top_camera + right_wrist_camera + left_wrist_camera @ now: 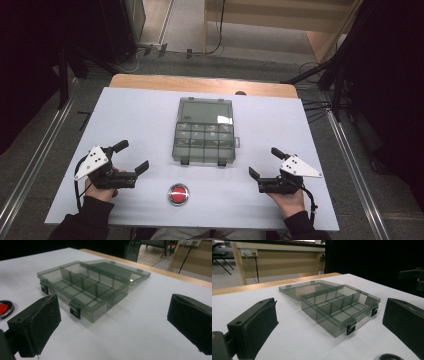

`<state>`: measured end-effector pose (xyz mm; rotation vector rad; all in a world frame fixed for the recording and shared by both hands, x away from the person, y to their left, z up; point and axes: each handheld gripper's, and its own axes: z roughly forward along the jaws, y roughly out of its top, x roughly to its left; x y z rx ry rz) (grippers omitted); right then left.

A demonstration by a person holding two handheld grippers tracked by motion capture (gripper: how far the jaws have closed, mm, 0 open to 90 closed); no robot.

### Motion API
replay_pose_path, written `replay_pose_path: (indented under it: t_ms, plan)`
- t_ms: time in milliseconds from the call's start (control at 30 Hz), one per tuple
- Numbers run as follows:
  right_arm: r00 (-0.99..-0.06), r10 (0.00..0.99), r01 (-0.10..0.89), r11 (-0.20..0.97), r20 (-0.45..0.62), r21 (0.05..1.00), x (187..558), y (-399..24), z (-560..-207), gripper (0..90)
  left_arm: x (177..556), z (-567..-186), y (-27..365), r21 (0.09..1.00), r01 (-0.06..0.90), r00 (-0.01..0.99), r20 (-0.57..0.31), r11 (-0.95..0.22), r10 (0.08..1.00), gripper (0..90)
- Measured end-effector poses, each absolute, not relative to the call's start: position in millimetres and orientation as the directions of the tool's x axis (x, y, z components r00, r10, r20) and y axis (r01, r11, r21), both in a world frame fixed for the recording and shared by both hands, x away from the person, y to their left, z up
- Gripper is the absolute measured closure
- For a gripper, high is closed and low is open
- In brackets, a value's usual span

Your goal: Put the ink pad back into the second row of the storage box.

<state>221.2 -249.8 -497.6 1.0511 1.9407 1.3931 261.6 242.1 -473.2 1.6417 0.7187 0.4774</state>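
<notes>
Smoky clear organiser box [204, 131] lies open on our desk [135, 115], between our empty, wide-spread left tongs [134, 156] and right tongs [265, 162].

The organizer box [204, 131] is smoky see-through plastic, glossy, with a paper label on one side. The table [135, 125] has a matt white top over a bare wood edge at the far side. The hand-held gripper pads [37, 325] look like rough matt black foam. The red button [178, 194] has a shiny metal-looking rim.
</notes>
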Motion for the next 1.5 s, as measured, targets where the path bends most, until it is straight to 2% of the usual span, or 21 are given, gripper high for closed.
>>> replay_pose_path:
  t_ms: [233,533,1133,1500]
  plan:
    - [-0.62,0.784,0.307,0.234,0.008,0.922,222,-237,-503,0.0,262,-473,242,0.977,0.194,0.722,-0.082,-0.088,0.687,0.0]
    - [-0.668,0.744,0.333,0.265,0.028,0.905,220,-224,-502,0.0,262,-473,242,0.977,0.195,0.723,-0.086,-0.083,0.686,0.0]
    - [-0.786,0.618,0.313,0.411,-0.01,0.856,224,-178,-491,0.0,263,-476,242,0.972,0.218,0.718,-0.097,-0.089,0.69,0.0]
    - [-0.86,0.511,0.323,0.545,-0.001,0.774,239,-139,-488,0.0,263,-477,242,0.972,0.221,0.721,-0.105,-0.083,0.685,0.0]
